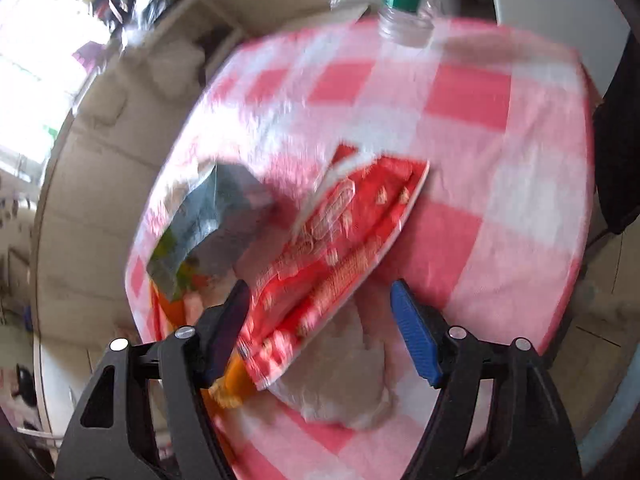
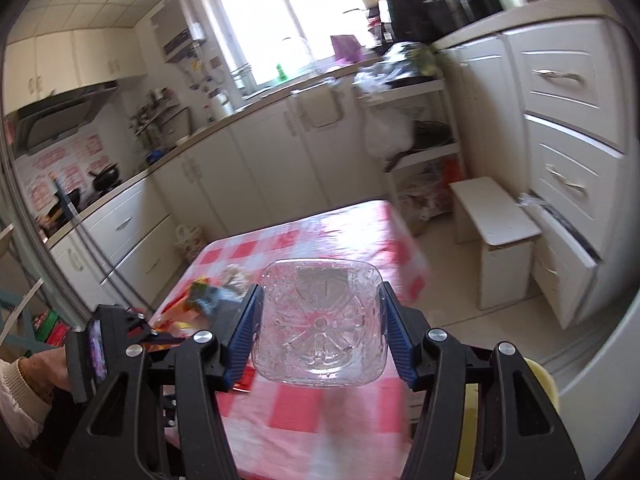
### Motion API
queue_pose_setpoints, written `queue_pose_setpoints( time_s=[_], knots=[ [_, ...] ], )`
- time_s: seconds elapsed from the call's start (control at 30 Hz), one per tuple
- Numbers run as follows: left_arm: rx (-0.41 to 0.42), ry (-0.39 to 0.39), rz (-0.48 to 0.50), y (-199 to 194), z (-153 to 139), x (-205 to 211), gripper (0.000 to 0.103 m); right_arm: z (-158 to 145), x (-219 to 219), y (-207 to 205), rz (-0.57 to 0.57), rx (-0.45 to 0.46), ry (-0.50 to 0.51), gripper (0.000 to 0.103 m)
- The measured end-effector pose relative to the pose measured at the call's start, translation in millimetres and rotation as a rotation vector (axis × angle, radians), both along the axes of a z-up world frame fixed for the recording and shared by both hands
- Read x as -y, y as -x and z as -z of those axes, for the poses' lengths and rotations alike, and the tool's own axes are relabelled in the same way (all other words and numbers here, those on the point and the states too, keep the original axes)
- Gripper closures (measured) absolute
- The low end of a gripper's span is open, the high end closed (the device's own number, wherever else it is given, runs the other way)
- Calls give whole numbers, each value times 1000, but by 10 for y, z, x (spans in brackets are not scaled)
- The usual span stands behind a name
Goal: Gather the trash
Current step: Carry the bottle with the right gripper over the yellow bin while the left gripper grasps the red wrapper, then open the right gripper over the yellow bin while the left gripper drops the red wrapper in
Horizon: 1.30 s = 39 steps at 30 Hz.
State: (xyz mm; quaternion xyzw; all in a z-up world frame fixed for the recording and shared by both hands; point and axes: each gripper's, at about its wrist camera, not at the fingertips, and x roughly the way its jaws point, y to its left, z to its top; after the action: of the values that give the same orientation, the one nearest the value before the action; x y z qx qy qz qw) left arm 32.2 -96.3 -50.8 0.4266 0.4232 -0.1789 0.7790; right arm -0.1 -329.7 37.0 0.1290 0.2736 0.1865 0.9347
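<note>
In the left wrist view my left gripper (image 1: 320, 312) is open just above a red snack wrapper (image 1: 340, 236) lying on the red-and-white checked tablecloth (image 1: 480, 168); the wrapper's near end lies between the fingers. A grey-green foil packet (image 1: 208, 216), an orange wrapper (image 1: 228, 384) and a crumpled tissue (image 1: 344, 376) lie beside it. My right gripper (image 2: 320, 320) is shut on a clear plastic bottle (image 2: 320, 324), seen bottom-on and held above the table. The same bottle, with its green label, shows at the top of the left wrist view (image 1: 404, 4).
Kitchen cabinets (image 2: 240, 168) and a counter run behind the table. A white stool (image 2: 496, 228) and drawers (image 2: 568, 160) stand to the right. The left gripper's body (image 2: 104, 344) and the hand holding it show at lower left. Something yellow (image 2: 544, 384) sits low right.
</note>
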Motion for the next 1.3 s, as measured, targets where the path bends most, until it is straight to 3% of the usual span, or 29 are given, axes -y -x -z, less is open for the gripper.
queue_pose_setpoints(
  time_s=[0.1, 0.17, 0.23, 0.33, 0.53, 0.67, 0.9, 1.13, 1.3],
  knots=[
    [-18, 62, -50, -154, -36, -31, 36, 47, 247, 43, 68, -20, -10, 46],
    [-37, 93, -66, -219, 4, -21, 54, 74, 374, 60, 104, -29, -14, 46],
    [-64, 128, -92, -288, 14, -29, 84, 112, 522, 91, 153, -43, -18, 46],
    [-65, 162, -97, -315, 32, 14, 101, 146, 700, 125, 208, -61, -41, 46],
    [-47, 306, -126, -291, -200, 22, 102, 308, 866, 68, 292, -104, 11, 46],
    [-82, 446, -148, -252, -372, 21, 102, 486, 892, -40, 317, -154, 59, 46],
    [-132, 658, -129, -82, -603, 252, 102, 745, 1158, -92, 406, -265, 16, 39],
    [-228, 828, -94, -45, -676, 742, 102, 289, 1036, 213, 371, -151, 3, 35],
    [-324, 912, -58, -128, -600, 1266, 102, -64, 880, 935, 389, 30, 31, 22]
  ],
)
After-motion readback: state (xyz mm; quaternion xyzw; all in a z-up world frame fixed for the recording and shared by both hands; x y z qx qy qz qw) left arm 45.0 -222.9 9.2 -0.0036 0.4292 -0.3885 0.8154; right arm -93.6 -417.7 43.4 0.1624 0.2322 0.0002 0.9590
